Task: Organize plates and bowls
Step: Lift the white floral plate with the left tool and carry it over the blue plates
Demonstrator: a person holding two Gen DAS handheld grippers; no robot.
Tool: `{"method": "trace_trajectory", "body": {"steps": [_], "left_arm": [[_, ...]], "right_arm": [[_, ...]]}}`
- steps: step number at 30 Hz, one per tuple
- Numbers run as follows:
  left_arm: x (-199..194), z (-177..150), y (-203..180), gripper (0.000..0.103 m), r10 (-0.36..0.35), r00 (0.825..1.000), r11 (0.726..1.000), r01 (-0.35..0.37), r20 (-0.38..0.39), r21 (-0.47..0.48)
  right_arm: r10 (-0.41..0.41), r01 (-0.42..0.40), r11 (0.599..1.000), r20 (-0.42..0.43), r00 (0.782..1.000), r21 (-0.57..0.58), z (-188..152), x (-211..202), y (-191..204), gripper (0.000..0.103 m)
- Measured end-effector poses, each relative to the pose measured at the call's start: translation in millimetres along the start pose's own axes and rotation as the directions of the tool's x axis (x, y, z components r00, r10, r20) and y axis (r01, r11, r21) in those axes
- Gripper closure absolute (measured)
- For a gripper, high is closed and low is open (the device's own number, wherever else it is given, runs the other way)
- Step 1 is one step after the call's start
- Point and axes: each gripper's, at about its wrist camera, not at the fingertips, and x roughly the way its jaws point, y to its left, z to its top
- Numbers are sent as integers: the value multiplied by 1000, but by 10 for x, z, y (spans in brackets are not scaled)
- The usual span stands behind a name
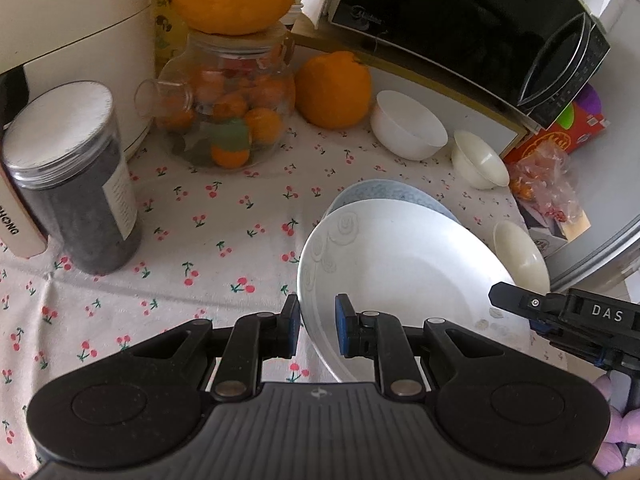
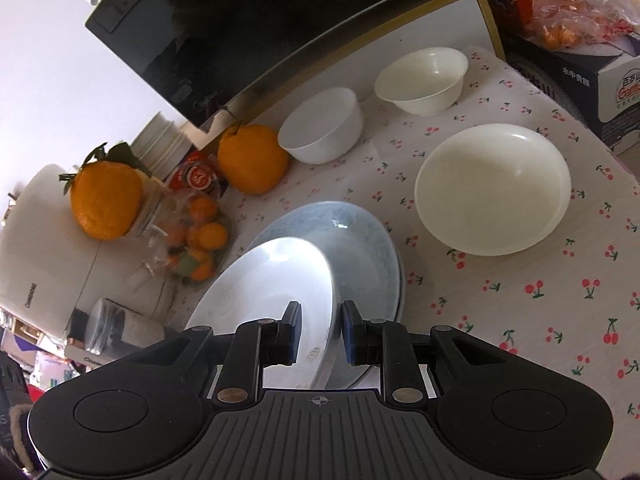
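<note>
Straddling the near-left rim of the white embossed ceramic plate point(image 1: 396, 264), the left gripper point(image 1: 317, 330) has one blue pad on each side of that rim, though whether the pads actually press it is hard to tell. Only this view shows the dark lidded plastic jar point(image 1: 76, 184) near the tablecloth's left edge. The right gripper point(image 2: 321, 332) likewise brackets the plate's tilted right rim, contact unclear. Its view alone reveals how the plate leans inside the blue-grey speckled plate point(image 2: 360, 240) at the cherry-print tablecloth's point(image 2: 520, 300) middle, and the whole cream plastic bowl point(image 2: 492, 188) toward the right edge.
</note>
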Motion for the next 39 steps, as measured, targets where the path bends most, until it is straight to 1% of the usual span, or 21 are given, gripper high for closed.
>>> {"method": "trace_trajectory", "body": {"steps": [6,16,23,31,35,39], "left_arm": [[85,1,-85,87,33,999,999,-34,21,18],[155,-28,-231,87,87,995,992,-92,55,92],[196,-62,-327,87,120,990,982,-131,80,138],[254,-94,-407,86,133,987,977,-145,86,158],[269,-111,-465,85,158,983,967,-174,98,186],[275,-118,-485,85,170,980,962,-187,104,198]], "right_arm": [[-25,25,1000,9,1000,-9,-13,24,-33,82],[-69,70,997,20,997,-25,-13,83,-43,82],[-99,101,993,41,994,-66,-24,76,-3,82],[-160,165,980,55,986,-112,-41,77,27,82],[-174,180,975,57,983,-130,-49,71,43,83],[-214,222,957,60,975,-187,-85,78,116,84]]}}
